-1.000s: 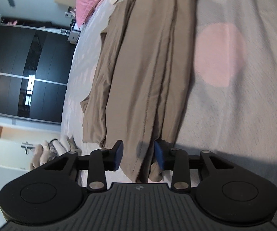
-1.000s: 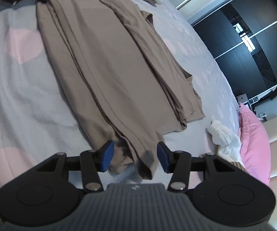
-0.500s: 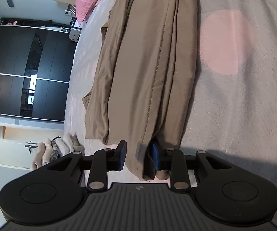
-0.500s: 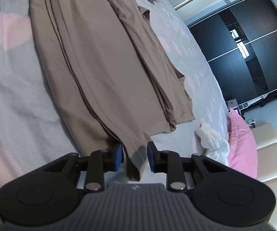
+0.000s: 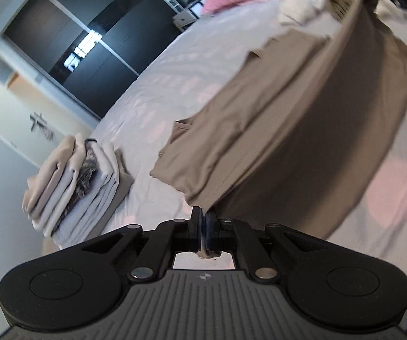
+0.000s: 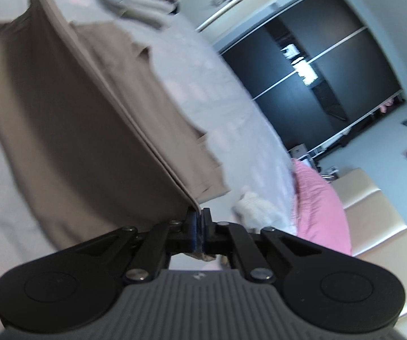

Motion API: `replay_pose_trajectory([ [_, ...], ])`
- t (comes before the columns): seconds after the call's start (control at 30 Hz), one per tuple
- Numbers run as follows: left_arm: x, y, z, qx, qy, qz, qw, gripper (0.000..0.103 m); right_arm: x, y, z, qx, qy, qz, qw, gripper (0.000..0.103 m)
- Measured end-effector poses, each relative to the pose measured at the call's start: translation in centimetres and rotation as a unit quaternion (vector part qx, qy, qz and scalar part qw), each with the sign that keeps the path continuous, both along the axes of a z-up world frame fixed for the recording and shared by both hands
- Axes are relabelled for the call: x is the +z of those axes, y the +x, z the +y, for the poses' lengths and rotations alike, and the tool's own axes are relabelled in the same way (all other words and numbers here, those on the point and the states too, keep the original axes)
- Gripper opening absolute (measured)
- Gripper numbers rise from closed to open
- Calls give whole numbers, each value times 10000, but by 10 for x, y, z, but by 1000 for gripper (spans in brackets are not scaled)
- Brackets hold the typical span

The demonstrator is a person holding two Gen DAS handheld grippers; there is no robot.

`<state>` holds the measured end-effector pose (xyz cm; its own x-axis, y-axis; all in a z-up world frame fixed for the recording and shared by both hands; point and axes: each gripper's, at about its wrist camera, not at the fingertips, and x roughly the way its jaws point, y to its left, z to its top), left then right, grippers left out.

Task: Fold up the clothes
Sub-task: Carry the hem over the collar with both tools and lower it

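Note:
A long tan garment (image 5: 302,119) lies folded lengthwise on the pale bed cover (image 5: 158,107). My left gripper (image 5: 203,221) is shut on one end of its near edge, and that edge is lifted off the bed, stretched taut toward the far end. In the right wrist view the same tan garment (image 6: 84,130) runs away from my right gripper (image 6: 198,221), which is shut on its other end. The lifted fold hangs between both grippers. The other gripper shows as a dark blur at the far end in each view.
A stack of folded light clothes (image 5: 73,184) sits on the bed to the left. A white crumpled cloth (image 6: 251,206) and a pink pillow (image 6: 319,206) lie by the cream headboard (image 6: 373,212). A dark sliding wardrobe (image 6: 311,65) stands beyond the bed.
Both grippers went from open around the garment's ends to shut on them. Both have risen, lifting the near edge off the bed, and the left view has rolled.

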<state>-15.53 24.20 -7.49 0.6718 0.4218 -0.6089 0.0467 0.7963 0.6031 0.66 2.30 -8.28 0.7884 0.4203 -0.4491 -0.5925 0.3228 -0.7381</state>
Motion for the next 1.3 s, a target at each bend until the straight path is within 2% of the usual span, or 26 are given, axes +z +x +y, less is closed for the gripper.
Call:
replay_pose_trajectory([
  [0.23, 53, 22, 36, 228, -699, -140, 9972, 1, 44, 16, 7, 16, 306, -14, 9995, 3],
  [0.4, 73, 60, 60, 242, -753, -82, 9968, 1, 67, 41, 27, 52, 385, -36, 9992, 3],
  [0.53, 75, 94, 76, 223, -622, 1, 9978, 1, 75, 73, 48, 1, 402, 47, 9992, 3],
  [0.73, 62, 145, 95, 133, -459, 167, 9987, 1, 73, 126, 81, -186, 388, 248, 9988, 3],
  [0.9, 38, 189, 117, 138, -514, 423, 9977, 1, 57, 171, 108, -323, 339, 512, 9976, 3],
  [1.2, -30, 245, 156, 291, -960, 964, 9903, 2, -13, 242, 155, -651, 210, 1517, 9861, 3],
  [1.3, -43, 252, 166, 416, -1112, 993, 9879, 6, -32, 254, 163, -730, 172, 1706, 9825, 4],
])
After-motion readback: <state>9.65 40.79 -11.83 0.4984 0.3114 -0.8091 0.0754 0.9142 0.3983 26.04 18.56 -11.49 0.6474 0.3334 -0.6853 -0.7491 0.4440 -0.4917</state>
